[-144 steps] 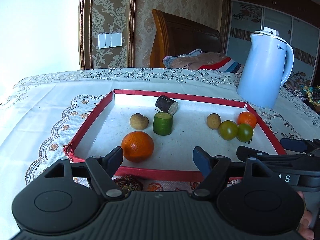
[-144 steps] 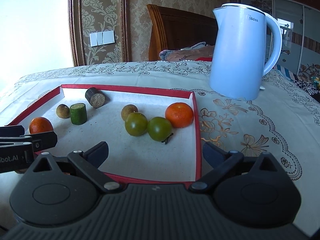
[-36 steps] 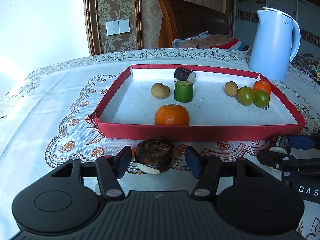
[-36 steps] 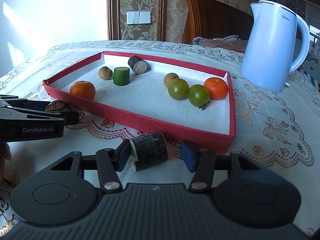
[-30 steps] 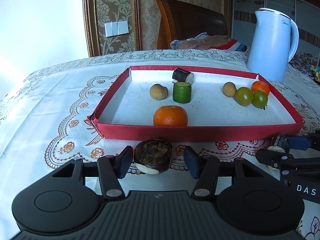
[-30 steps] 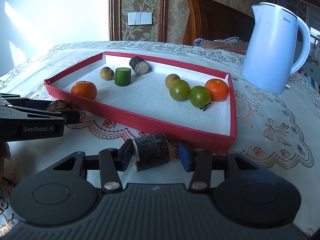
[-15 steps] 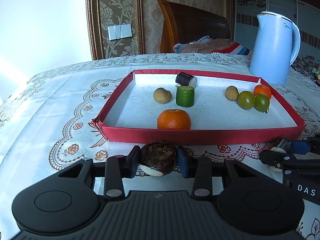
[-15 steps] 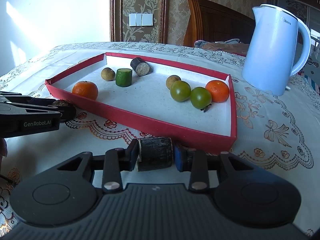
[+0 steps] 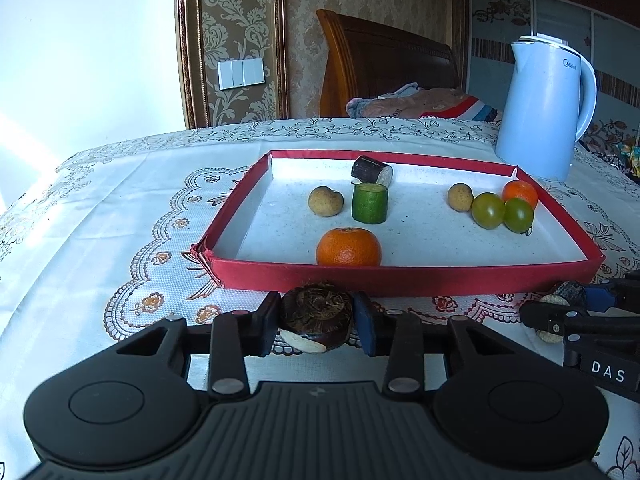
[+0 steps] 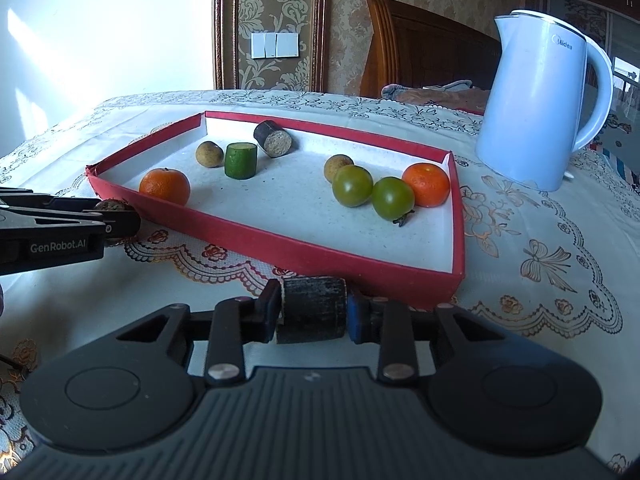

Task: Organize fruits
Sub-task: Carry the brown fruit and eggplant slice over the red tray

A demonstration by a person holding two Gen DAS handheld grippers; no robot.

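Note:
My left gripper is shut on a dark brown round fruit, just in front of the red tray. My right gripper is shut on a dark cylinder piece in front of the tray's near right rim. In the tray lie two oranges, two green tomatoes, two small brown fruits, a green cylinder piece and a dark cylinder piece. The left gripper also shows in the right wrist view, and the right gripper in the left wrist view.
A light blue kettle stands behind the tray's right corner on the patterned tablecloth. A wooden headboard and bedding lie beyond the table.
Both grippers have closed on their pieces, which earlier lay loose between open fingers. Both have pulled back from above the tray to in front of it.

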